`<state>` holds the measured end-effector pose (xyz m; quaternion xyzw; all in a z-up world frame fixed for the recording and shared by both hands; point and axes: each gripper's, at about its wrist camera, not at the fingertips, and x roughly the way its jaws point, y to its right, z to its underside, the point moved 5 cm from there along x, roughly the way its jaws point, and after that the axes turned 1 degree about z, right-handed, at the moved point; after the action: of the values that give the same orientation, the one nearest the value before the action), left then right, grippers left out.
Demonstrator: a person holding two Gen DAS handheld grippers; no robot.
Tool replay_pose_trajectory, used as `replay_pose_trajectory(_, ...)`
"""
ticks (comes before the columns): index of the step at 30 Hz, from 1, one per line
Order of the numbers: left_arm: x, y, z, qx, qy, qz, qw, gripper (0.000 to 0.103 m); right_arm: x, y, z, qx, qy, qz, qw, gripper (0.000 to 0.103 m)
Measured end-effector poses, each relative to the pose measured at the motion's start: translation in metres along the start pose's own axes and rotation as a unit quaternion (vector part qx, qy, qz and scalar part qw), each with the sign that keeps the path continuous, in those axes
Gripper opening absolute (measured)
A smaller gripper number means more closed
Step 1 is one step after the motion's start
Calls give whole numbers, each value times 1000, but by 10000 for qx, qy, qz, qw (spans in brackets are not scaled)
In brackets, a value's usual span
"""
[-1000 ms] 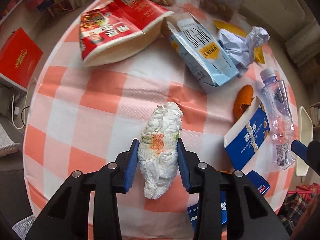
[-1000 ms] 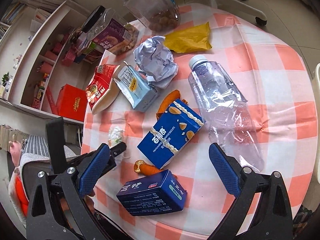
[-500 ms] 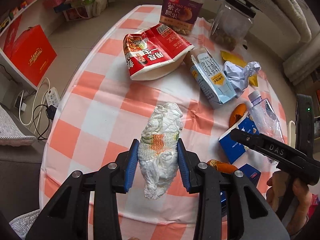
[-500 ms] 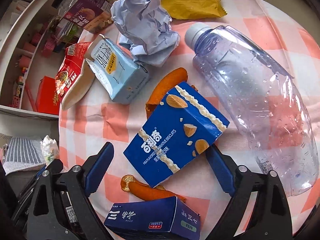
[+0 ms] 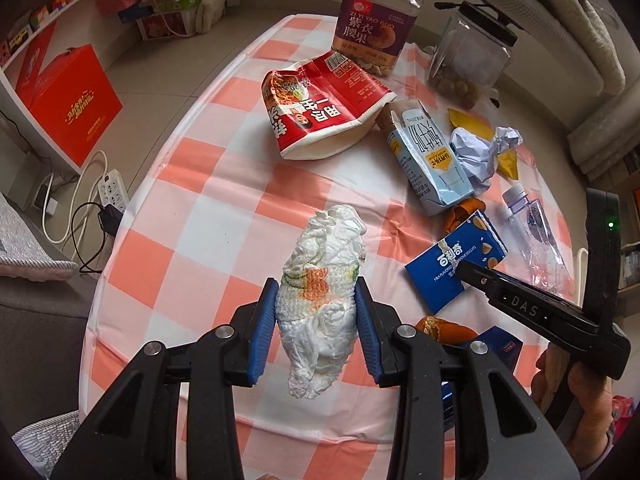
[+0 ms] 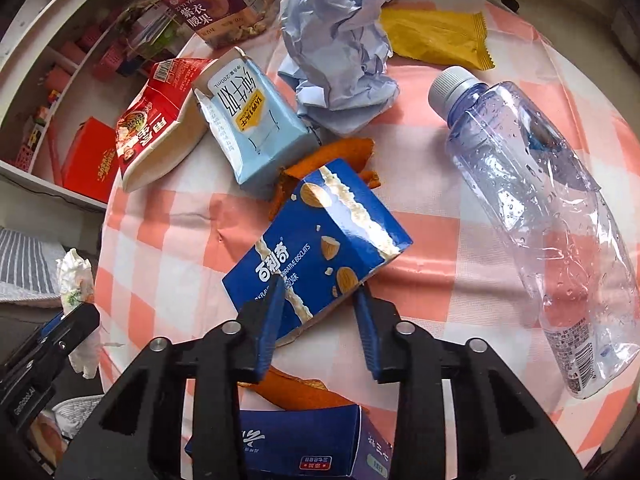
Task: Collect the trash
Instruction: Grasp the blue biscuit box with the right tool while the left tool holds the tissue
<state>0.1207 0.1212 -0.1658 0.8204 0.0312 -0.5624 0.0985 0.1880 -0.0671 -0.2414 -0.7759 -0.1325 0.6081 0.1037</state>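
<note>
My left gripper [image 5: 316, 300] is shut on a crumpled white tissue [image 5: 324, 280] and holds it above the checked tablecloth [image 5: 224, 200]. My right gripper [image 6: 318, 296] has closed on the near end of the blue biscuit box [image 6: 320, 240], its pads touching both sides. The same box [image 5: 452, 268] shows in the left wrist view with the right gripper's finger over it. Other trash on the table: a red noodle cup [image 5: 324, 108], a light blue milk carton [image 6: 252, 128], crumpled paper [image 6: 340, 48], a yellow wrapper [image 6: 436, 40], a crushed plastic bottle [image 6: 540, 208], orange peel [image 6: 344, 156].
A second dark blue box [image 6: 304, 444] lies under my right gripper at the near edge. Two jars [image 5: 380, 16] [image 5: 468, 60] stand at the table's far edge. A red box [image 5: 64, 100], a power strip and cables lie on the floor to the left.
My right gripper moved down onto the blue biscuit box and its jaws closed from wide open to gripping it. My left gripper rose and pulled back with the tissue.
</note>
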Motion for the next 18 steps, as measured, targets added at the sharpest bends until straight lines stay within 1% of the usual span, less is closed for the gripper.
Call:
replay_pose_trajectory(2, -2, -1, 0, -46, 49, 35, 10000, 38, -4, 2, 0, 9, 13, -118, 9999, 24)
replay_pose_trajectory(5, -8, -2, -1, -75, 137, 97, 9998, 38, -15, 3, 0, 76, 94, -298, 9995, 24)
replay_pose_trajectory(9, -13, -2, -1, -103, 214, 144, 9996, 38, -31, -5, -4, -109, 383, -426, 9983, 21)
replay_pose_trajectory(14, -19, -6, -5, -191, 349, 218, 9990, 38, -42, -20, -10, -440, 745, -434, 9953, 15)
replay_pose_trajectory(18, -24, -4, -9, -230, 546, 292, 9978, 38, -49, -31, -13, -762, 1035, -258, 9914, 14)
